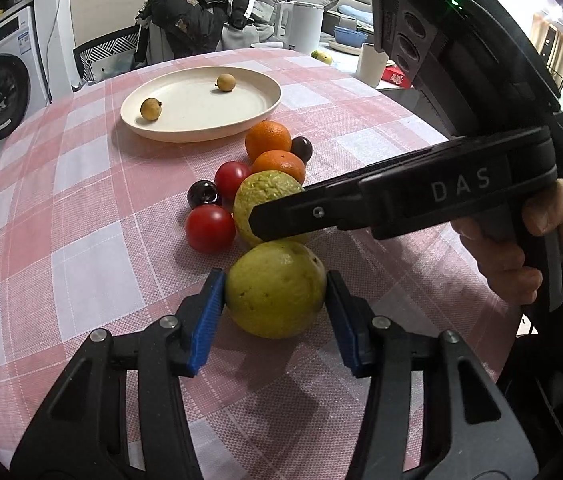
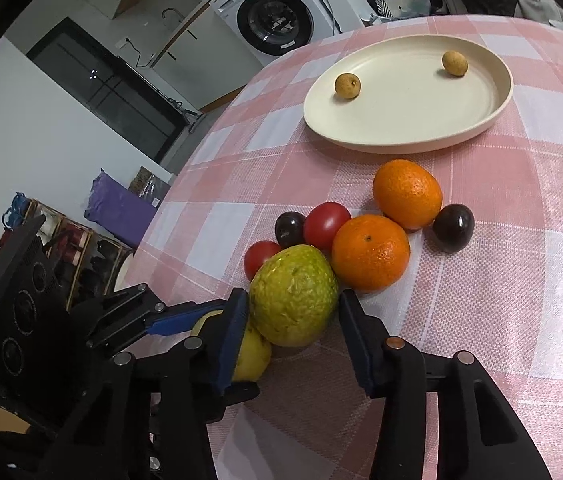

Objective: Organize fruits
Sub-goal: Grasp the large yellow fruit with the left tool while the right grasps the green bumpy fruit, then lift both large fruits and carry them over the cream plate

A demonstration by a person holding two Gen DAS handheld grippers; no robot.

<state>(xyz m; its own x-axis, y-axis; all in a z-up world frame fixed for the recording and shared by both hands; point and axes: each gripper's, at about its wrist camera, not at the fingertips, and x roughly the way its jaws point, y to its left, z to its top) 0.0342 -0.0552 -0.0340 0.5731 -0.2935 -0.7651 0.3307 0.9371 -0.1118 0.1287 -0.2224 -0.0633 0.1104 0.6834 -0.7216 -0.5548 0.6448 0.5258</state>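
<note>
On the near desk (image 1: 61,208), my left gripper (image 1: 275,292) fingers clamp the smooth guava (image 1: 275,288), right gripper (image 2: 293,312) clamps the rough guava (image 2: 293,296); I'd lift both straight up, clear of the tomatoes (image 1: 209,228), toward the plate (image 1: 201,130).

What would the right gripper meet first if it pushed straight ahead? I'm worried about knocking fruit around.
The rough green guava already between its jaws; just beyond it, probably the nearer orange, which touches the guava.
</note>
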